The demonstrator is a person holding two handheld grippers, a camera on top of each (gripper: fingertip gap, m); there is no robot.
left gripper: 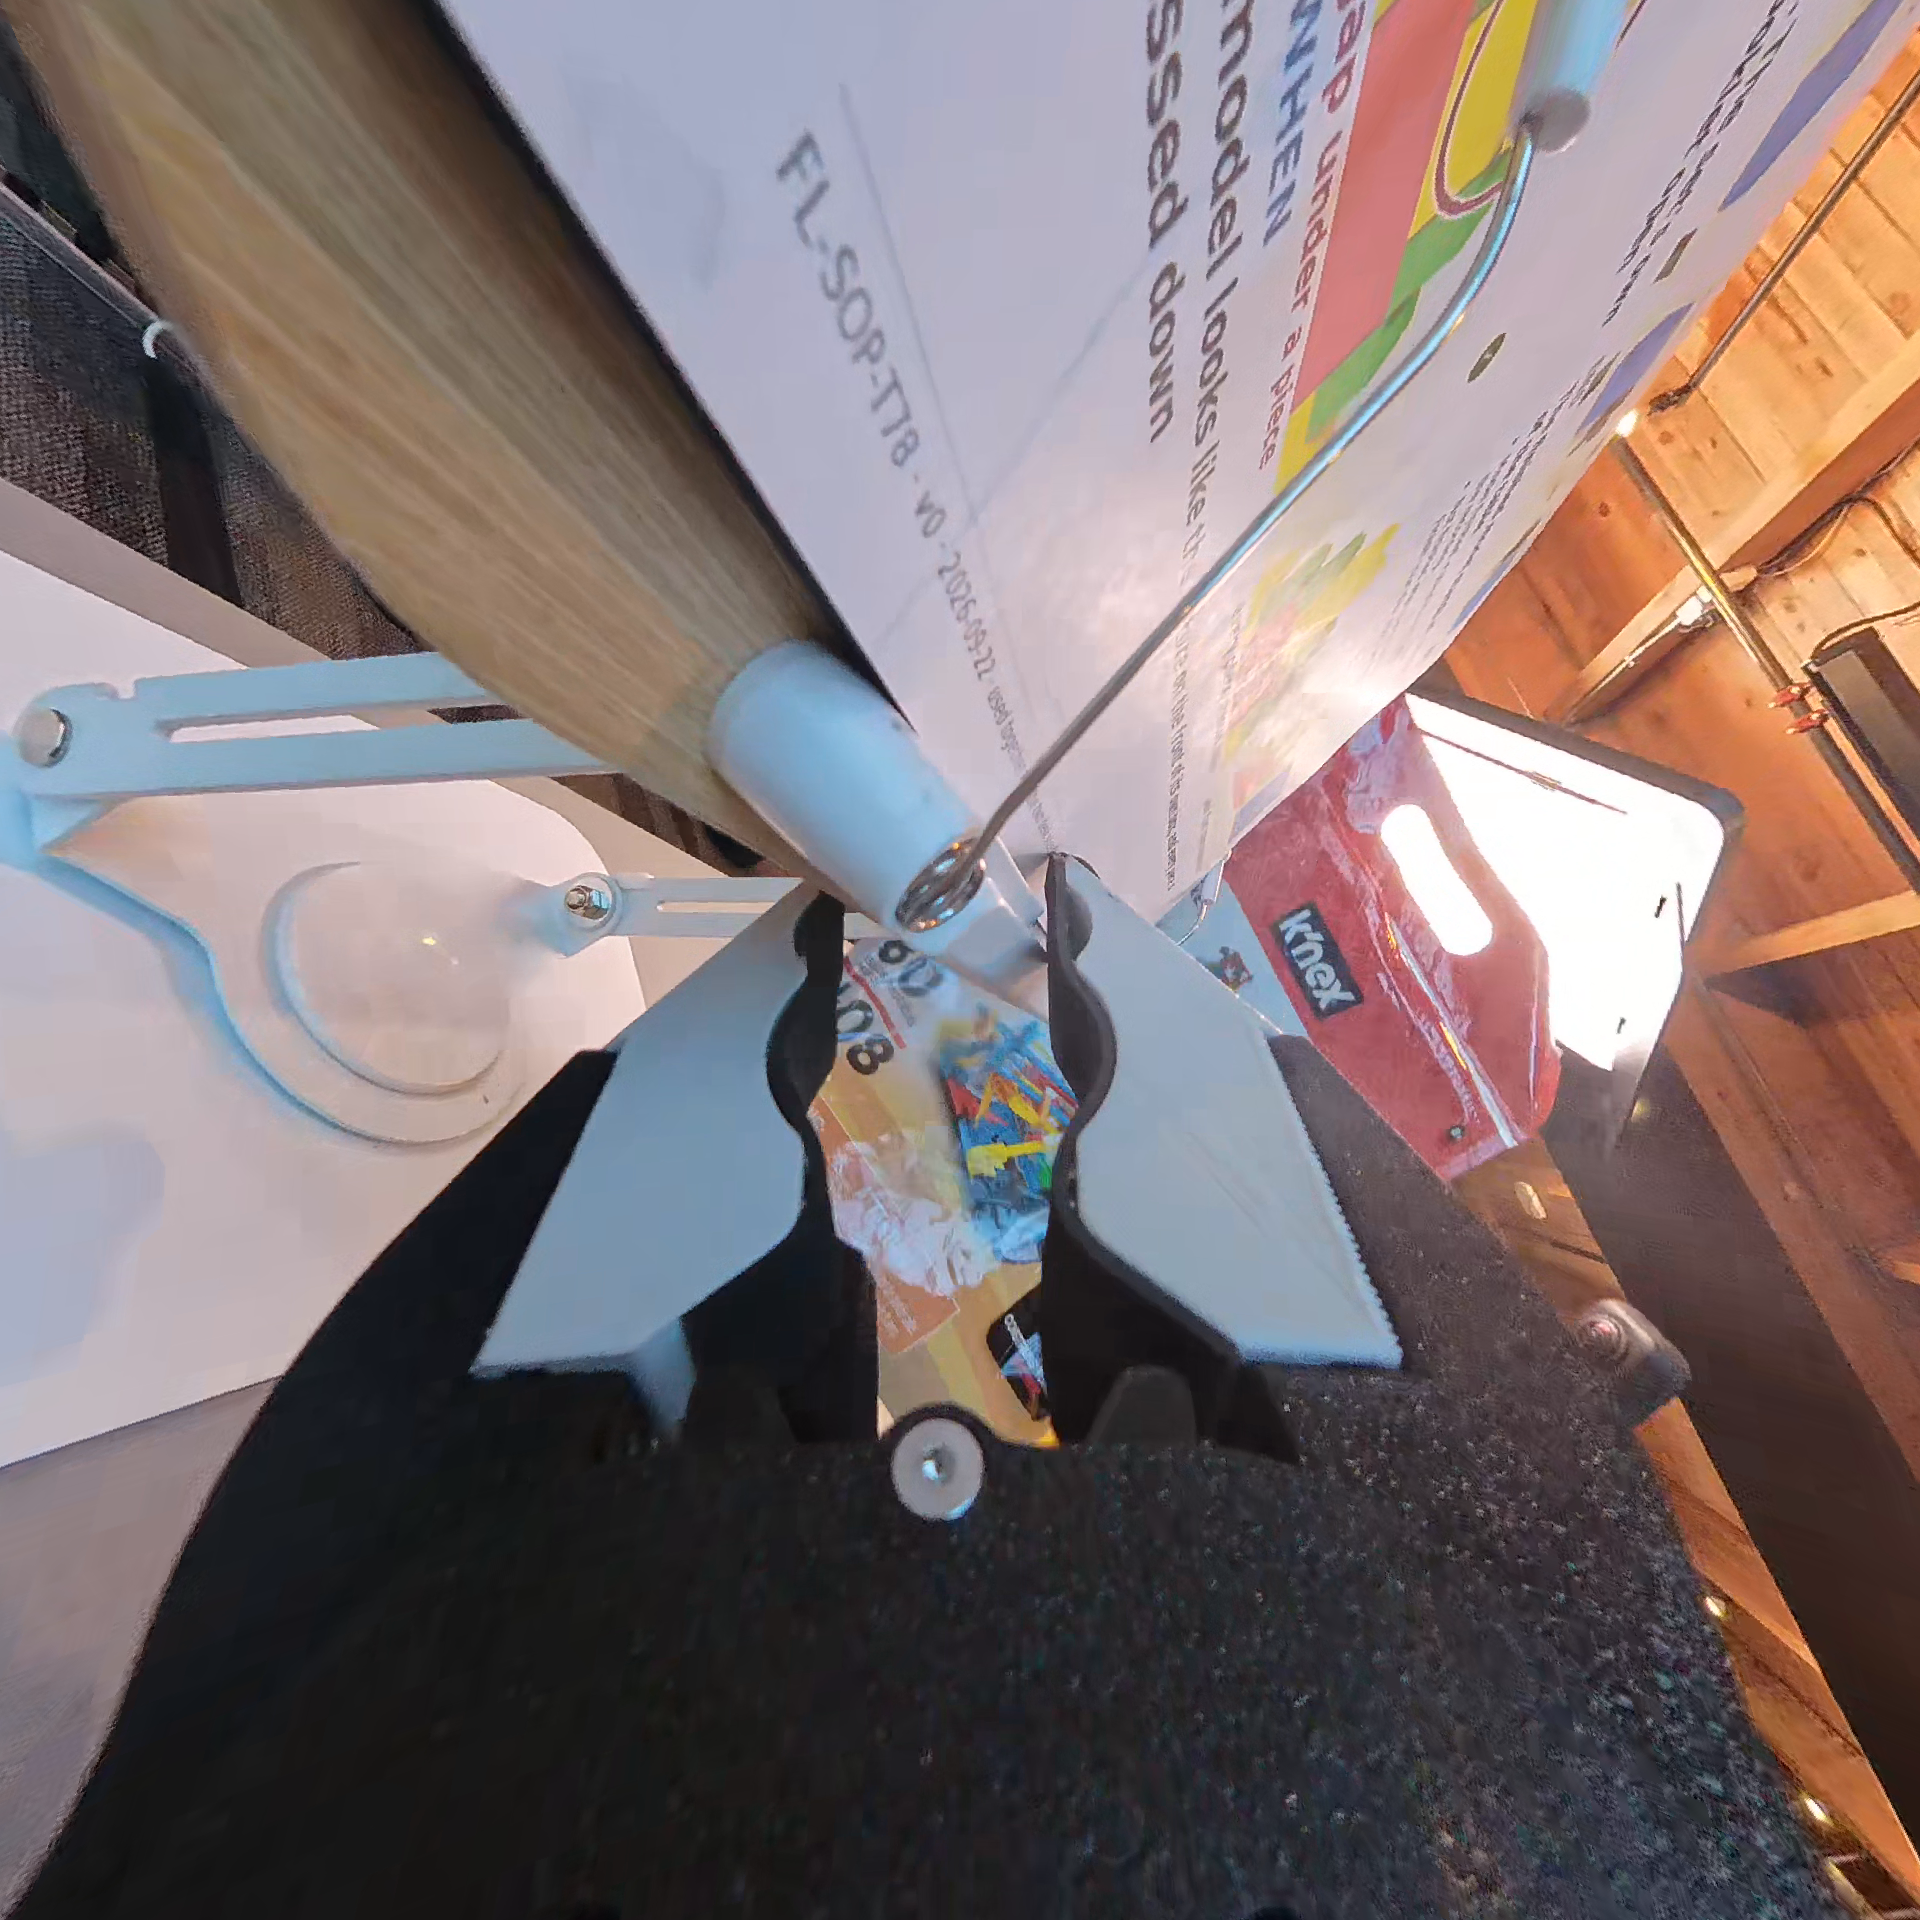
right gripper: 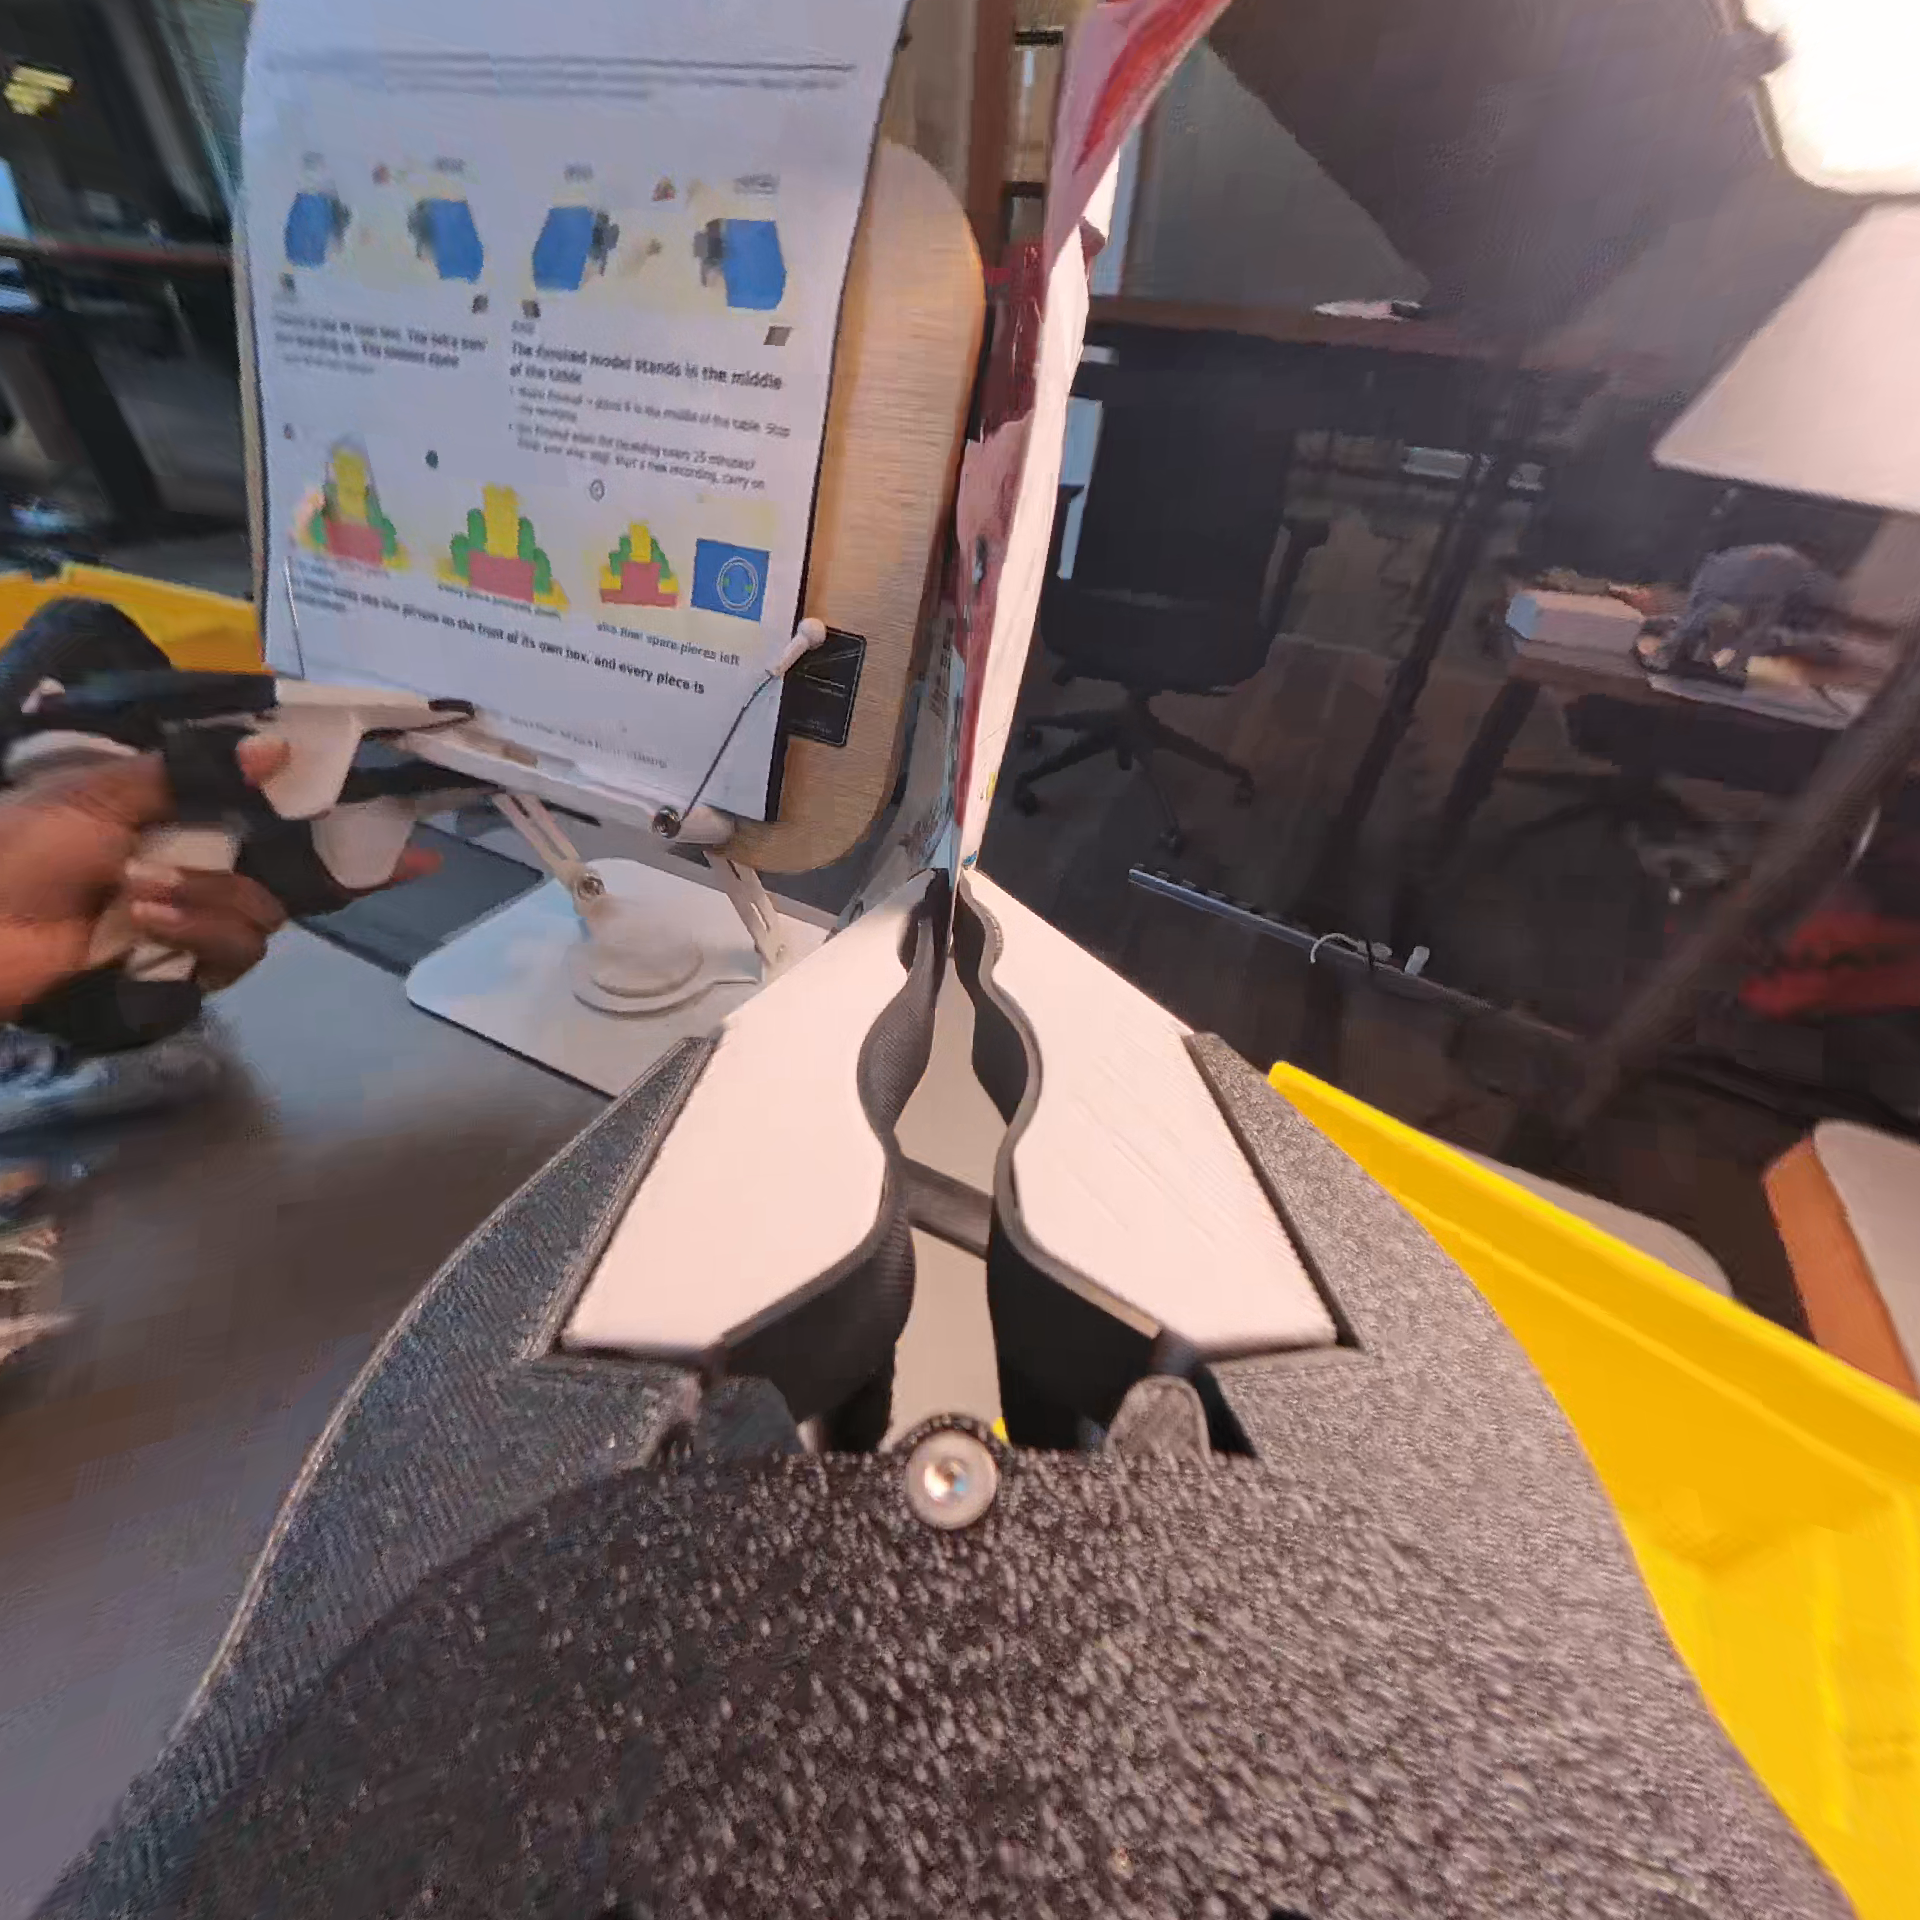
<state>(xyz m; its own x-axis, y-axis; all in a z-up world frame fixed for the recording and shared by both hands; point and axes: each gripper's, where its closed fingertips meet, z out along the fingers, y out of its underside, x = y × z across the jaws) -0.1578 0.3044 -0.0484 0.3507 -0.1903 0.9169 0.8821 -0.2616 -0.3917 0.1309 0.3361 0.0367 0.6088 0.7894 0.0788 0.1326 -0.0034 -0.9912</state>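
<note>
The left gripper (left gripper: 940, 914) has its jaws slightly apart around the white ledge (left gripper: 1003, 914) at the bottom of a wooden book stand (left gripper: 364, 416), just under a printed sheet (left gripper: 935, 364) pinned by a wire page holder (left gripper: 1382, 405). The right gripper (right gripper: 951, 894) is clamped on the lower edge of a red-and-white sheet (right gripper: 1023, 582) standing upright beside the stand, above a yellow bin (right gripper: 1662, 1403).

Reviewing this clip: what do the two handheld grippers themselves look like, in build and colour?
Both match. The left gripper and right gripper each have a black, coarse-grained body, two pale grey wedge-shaped fingers lined with wavy black pads, and a silver screw at the centre of the body. No cables or markings show. The person's hand appears at the left gripper; no sleeve is visible.
</note>
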